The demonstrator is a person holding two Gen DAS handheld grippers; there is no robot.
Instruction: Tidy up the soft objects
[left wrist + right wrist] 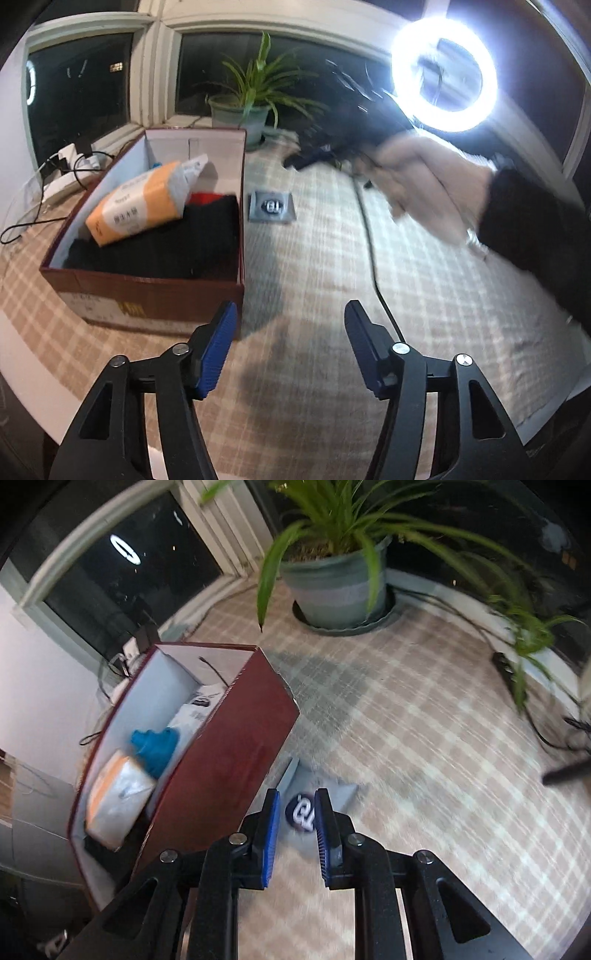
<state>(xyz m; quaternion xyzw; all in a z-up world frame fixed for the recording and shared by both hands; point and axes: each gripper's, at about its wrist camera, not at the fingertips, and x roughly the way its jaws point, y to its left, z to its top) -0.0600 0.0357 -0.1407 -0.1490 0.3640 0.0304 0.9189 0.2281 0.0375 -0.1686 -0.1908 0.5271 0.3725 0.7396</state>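
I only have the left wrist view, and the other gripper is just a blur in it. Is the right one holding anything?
Observer: No. In the right wrist view the right gripper has its jaws slightly apart with nothing between them. The grey pouch lies just beyond.
Operator: What's behind the tissue pack in the box?
Observer: A blue cloth item is bunched at the far end of the tissue pack, inside the box.
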